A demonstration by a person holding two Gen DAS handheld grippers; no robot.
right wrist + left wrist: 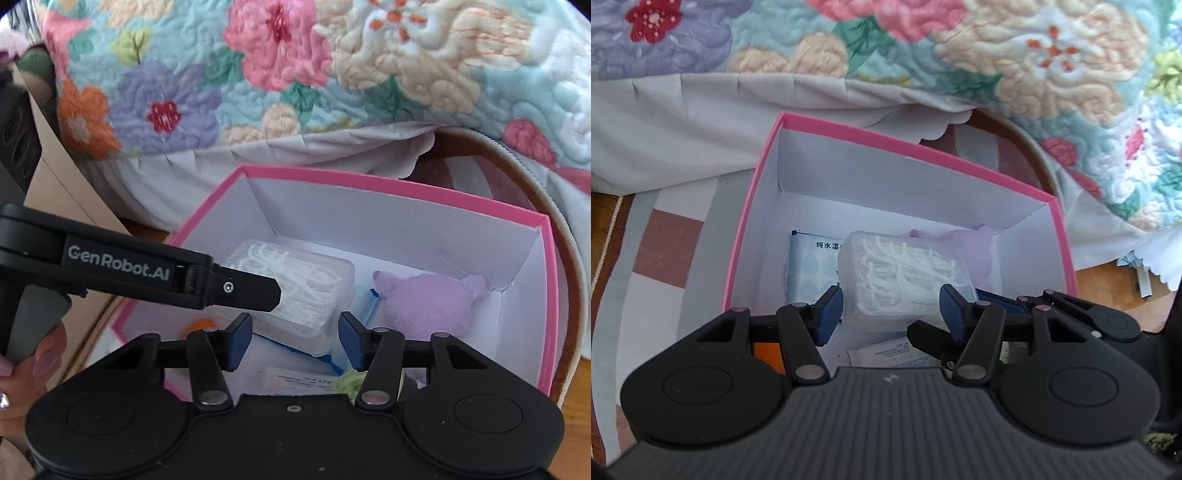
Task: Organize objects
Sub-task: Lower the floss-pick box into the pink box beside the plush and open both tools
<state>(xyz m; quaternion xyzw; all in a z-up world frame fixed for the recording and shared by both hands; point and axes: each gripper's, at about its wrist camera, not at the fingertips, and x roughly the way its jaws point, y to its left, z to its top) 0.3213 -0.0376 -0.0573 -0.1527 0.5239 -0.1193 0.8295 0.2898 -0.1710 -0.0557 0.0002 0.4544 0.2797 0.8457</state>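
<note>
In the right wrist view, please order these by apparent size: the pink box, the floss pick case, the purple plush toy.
1. pink box, clearly largest.
2. floss pick case and purple plush toy look alike; the case is partly hidden by the left gripper, so I cannot rank them.

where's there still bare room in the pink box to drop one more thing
Bare floor runs along the far wall of the box, behind the floss case and the purple toy. The near half is crowded: wipes pack, paper sachet.
</note>
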